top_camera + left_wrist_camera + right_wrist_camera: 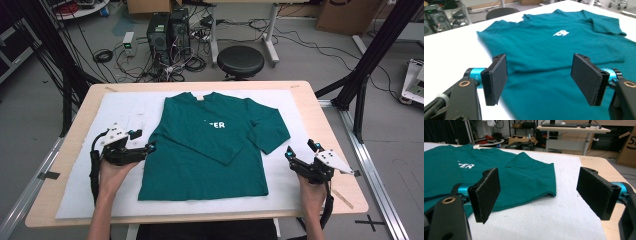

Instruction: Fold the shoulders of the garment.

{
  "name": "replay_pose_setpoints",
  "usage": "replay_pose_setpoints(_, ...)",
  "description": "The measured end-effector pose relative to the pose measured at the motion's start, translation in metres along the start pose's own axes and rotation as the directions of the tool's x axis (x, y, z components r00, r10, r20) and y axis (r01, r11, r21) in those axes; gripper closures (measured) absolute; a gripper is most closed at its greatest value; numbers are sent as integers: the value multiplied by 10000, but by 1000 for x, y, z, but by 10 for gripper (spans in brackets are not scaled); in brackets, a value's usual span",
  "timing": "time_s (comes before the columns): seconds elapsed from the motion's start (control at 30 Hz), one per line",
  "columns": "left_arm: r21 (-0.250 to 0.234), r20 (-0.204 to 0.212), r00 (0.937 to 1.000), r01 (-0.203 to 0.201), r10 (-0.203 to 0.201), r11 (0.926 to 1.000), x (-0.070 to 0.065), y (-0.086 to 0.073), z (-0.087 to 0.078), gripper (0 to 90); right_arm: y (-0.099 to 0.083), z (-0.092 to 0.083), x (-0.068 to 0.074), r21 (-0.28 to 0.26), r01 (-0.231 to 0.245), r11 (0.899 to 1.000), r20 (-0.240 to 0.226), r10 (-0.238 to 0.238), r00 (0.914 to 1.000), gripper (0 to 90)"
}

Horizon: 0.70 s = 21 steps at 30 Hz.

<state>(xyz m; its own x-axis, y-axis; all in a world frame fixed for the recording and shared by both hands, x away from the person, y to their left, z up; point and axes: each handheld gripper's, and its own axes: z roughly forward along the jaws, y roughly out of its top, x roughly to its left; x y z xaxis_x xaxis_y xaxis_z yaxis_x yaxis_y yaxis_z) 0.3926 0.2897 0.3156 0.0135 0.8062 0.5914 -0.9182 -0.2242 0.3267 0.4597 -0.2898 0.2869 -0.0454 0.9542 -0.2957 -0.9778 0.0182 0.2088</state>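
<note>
A dark green T-shirt [205, 150] with white lettering lies flat, front up, on a white mat [120, 107] on the wooden table. Its left sleeve is folded in across the chest and partly covers the lettering. Its right sleeve [270, 127] lies spread out to the right. My left gripper [143, 140] is open at the shirt's left edge, and the green cloth [544, 47] lies ahead of and under its jaws. Just off the right side, my right gripper [300, 148] is open over the mat, facing the spread sleeve [529, 176]. Neither holds anything.
The mat covers most of the table, with bare wood [345, 195] at the right edge. Beyond the far edge stand a black stool [240, 61], computer towers [167, 30] and floor cables. Black frame legs [367, 60] rise on the right.
</note>
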Motion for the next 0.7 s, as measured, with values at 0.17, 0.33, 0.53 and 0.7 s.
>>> replay_pose_setpoints(0.17, -208, -616, 9976, 298, -310, 9993, 19, -17, -21, 296, 0, 0, 0, -5, 20, 10000, 41, -20, 10000, 194)
replay_pose_setpoints(0.33, -518, -1260, 9903, 519, -581, 9973, 30, -30, -36, 295, 0, 0, 1, -8, 81, 10000, 86, -80, 9999, 194)
replay_pose_setpoints(0.53, -931, -1960, 9771, 658, -831, 9935, 37, -43, -45, 296, 0, 0, 0, -6, -3, 10000, 37, 3, 10000, 194)
replay_pose_setpoints(0.7, -1255, -2302, 9672, 804, -1078, 9888, 41, -51, -49, 296, 0, 0, 0, 25, -15, 10000, -7, 15, 10000, 194)
